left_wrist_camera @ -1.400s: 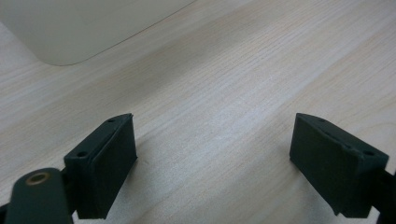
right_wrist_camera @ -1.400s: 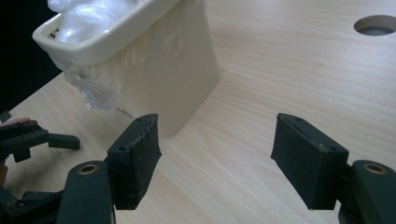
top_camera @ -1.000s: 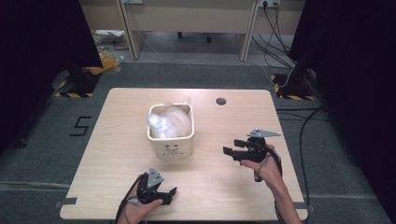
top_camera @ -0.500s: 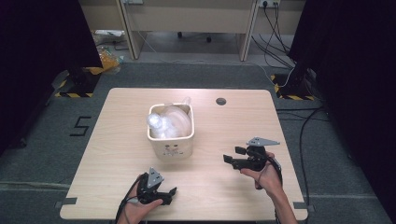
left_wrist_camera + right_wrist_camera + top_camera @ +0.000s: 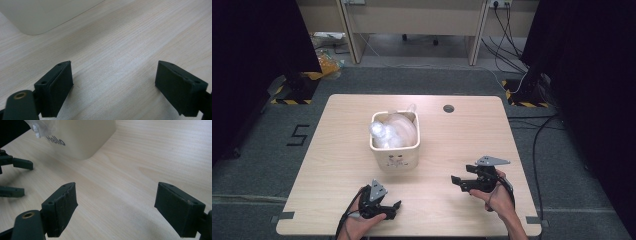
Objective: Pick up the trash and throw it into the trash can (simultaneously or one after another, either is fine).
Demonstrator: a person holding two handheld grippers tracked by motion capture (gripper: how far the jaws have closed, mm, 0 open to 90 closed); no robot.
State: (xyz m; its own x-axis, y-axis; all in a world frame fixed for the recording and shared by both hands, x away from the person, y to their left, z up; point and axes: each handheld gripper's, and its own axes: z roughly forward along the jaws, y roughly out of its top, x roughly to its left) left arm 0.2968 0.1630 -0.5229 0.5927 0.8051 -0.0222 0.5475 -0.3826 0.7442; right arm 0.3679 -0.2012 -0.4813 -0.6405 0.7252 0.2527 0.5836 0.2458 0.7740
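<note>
Both grippers empty, jaws wide apart: left gripper [image 5: 394, 206], right gripper [image 5: 457, 181], whose jaws have just been opening. Cream square plastic bin [image 5: 395, 155] stuffed with clear crumpled plastic bags [image 5: 393, 131] sits between them on the light wooden table [image 5: 462, 135], touching neither.

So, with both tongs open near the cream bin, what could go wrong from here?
1. The clear plastic bulges above the rim of the cream bin, so a pull on it could spill it or drag the bin along.
2. The bin looks light and stands free on the table; a one-sided push from the right tongs may slide or tip it.
3. The left tongs sit close to the table's near edge.
</note>
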